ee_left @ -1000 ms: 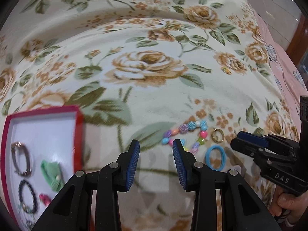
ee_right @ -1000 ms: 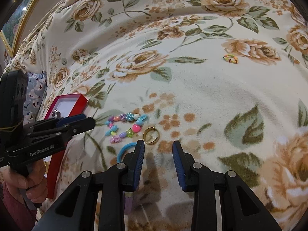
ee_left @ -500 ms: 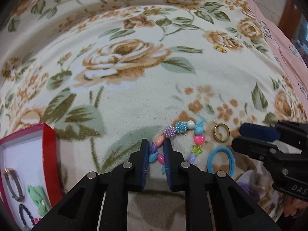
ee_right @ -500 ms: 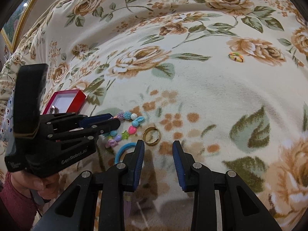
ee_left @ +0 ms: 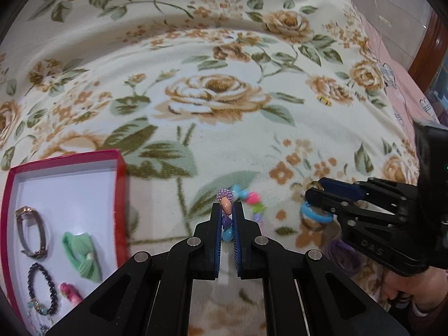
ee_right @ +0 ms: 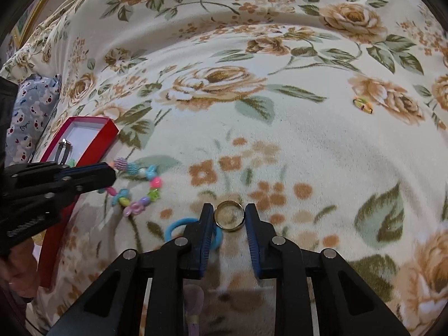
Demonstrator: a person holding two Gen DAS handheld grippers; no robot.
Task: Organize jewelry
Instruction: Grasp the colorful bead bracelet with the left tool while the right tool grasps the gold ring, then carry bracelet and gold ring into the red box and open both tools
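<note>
Left gripper (ee_left: pixel 227 218): closed on the bead bracelet (ee_right: pixel 140 184), pinching a few beads at one side of the loop; the remaining beads trailed on the floral blanket (ee_left: pixel 212 103).
Right gripper (ee_right: pixel 229 218): its jaws stood apart on either side of the gold ring (ee_right: pixel 229 215), which lay flat on the blanket between the pads; whether the pads touched it could not be told.
Bead bracelet handling: judged light and floppy, plastic beads on a cord; a pinch on one or two beads would probably let the remainder dangle, and smooth beads might slip.
Gold ring handling: judged small, stiff and slick; it lay low in soft pile, so a squeeze across its outer edge seemed the likely hold, with some risk of popping out.
Blue hair tie (ee_right: pixel 179 228): just beside the ring, partly under the right gripper's left finger; soft and springy by the look.
Red box (ee_left: pixel 67 168): to the left, well apart from the ring, already holding a watch (ee_left: pixel 30 232), a dark bracelet (ee_left: pixel 42 291) and a green piece (ee_left: pixel 82 254).
</note>
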